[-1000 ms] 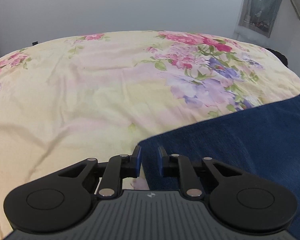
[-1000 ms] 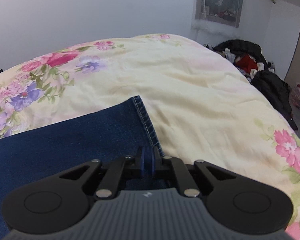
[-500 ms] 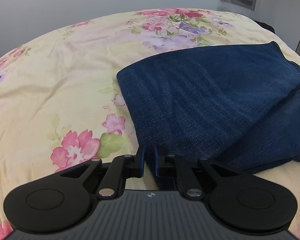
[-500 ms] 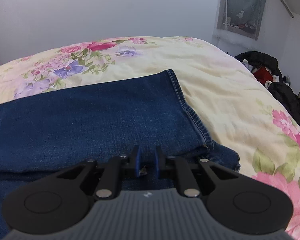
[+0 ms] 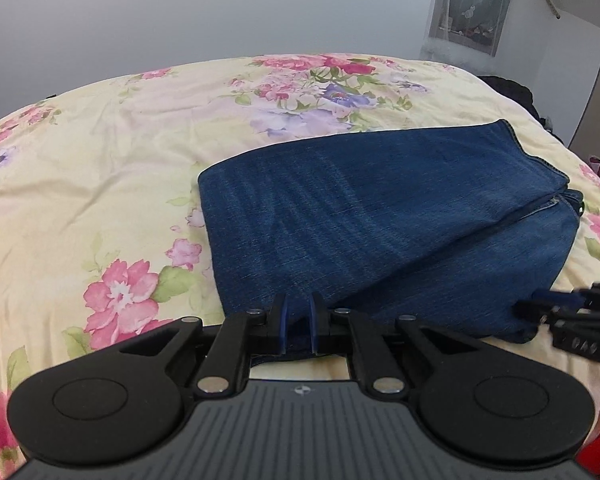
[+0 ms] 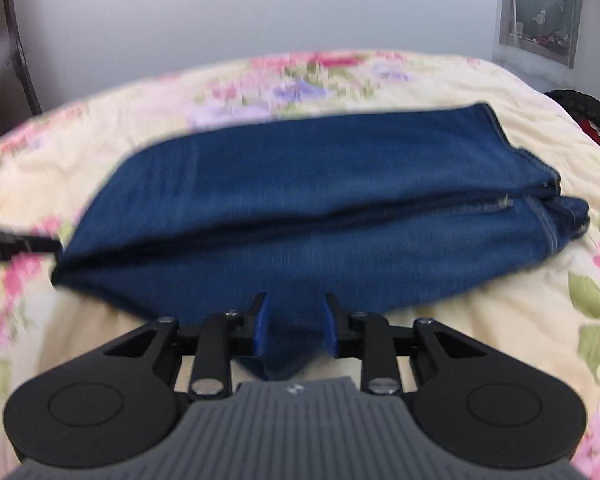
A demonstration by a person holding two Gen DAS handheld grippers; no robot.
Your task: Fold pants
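Jeans: blue jeans lie folded over on the bed, one layer on top of another. They sit in the middle of the bed, close to the near edge.
Top layer: its hem reaches the right side. It does not line up with the layer under it; a wedge of the lower layer shows at the near right.
Left gripper: the left gripper is at the near left edge of the jeans. Its blue pads are close together with a bit of denim between them, so it looks like it is pinching the cloth.
Right gripper: the right gripper has its pads set wider apart. Denim sits between them, but I cannot tell if the pads press on it. This view is blurry.
Bed: the bedsheet is pale yellow with pink and purple flowers. It has soft wrinkles.
Room: a dark pile of clothes lies past the far right of the bed.
What could go wrong: if the left gripper pulls while the right one lets go, the jeans could slide and the fold could twist more.
Another risk: the bed is soft, so a push down could bunch the sheet and drag the layers apart.
Also: a pinch on only one layer could peel the fold open.
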